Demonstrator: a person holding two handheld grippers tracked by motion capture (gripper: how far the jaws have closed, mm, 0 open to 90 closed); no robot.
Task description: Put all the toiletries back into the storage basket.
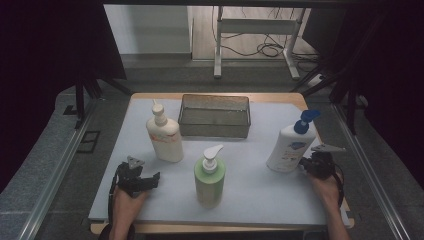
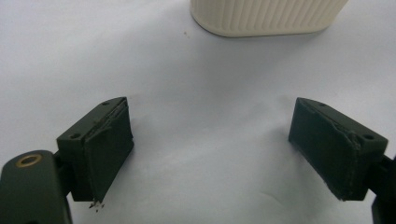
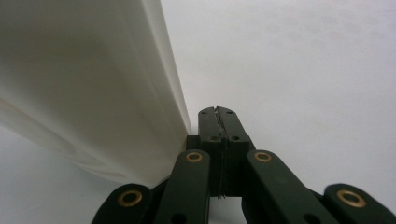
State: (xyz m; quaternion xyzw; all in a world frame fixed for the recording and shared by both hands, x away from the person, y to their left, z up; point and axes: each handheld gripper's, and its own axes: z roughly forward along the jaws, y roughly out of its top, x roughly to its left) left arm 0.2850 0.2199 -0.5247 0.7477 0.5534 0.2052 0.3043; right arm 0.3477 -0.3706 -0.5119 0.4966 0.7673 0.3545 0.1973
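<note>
The right gripper stood with its jaws clenched together on nothing, its tip pressed beside the lower wall of the white plastic pump bottle with the blue dispenser head. That bottle stood upright, long axis vertical, at the right side of the pale blue table mat, directly to the left of the right gripper in the high view. Any coming push or grasp would therefore turn on this side-on contact. The left gripper rested released, jaws wide apart, with the cream ribbed pump bottle a little ahead of it. The green pump bottle stood between the two hands; the dark wire mesh basket lay behind. In the right gripper view the bottle was cut off, so true contact was hard to confirm
</note>
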